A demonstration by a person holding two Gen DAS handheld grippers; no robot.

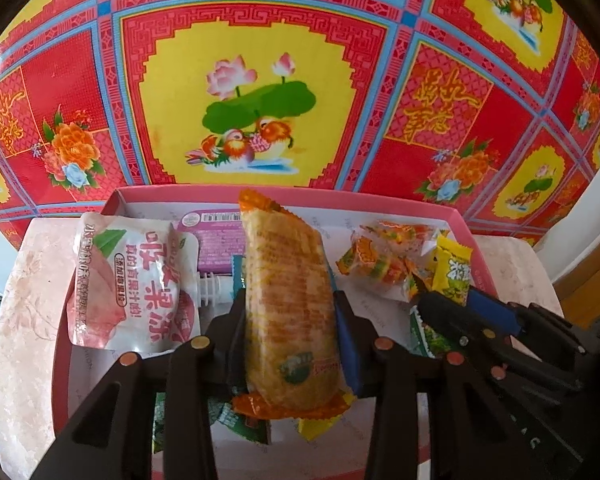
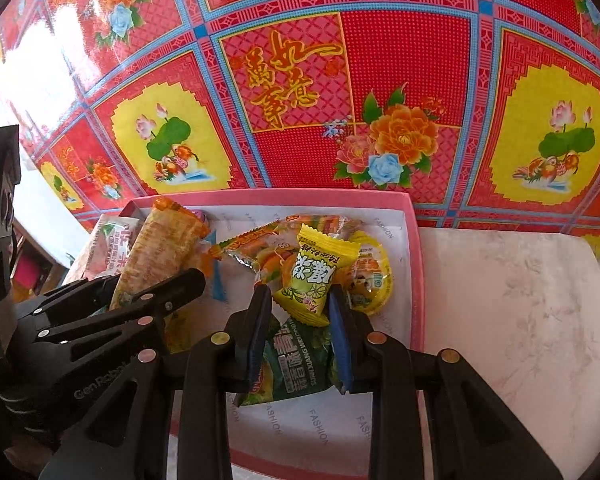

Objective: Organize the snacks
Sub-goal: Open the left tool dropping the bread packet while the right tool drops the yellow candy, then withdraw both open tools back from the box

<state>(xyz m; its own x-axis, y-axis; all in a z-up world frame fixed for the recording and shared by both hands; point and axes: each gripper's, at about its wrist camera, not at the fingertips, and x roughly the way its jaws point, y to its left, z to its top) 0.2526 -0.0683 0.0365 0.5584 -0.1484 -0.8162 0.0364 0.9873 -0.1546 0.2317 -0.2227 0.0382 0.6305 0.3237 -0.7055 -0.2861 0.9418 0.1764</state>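
While both grippers hang over the pink box (image 1: 466,224), the left gripper (image 1: 288,304) grasps the orange cracker packet (image 1: 288,312) above the box's middle, and the right gripper (image 2: 300,300) pinches the yellow candy (image 2: 314,276) over its right half. This looks like the placing step. Next, each snack seems to need lowering onto a bare patch of the box, then letting go.

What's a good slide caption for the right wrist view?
Right gripper holds a yellow candy packet over the pink snack box.
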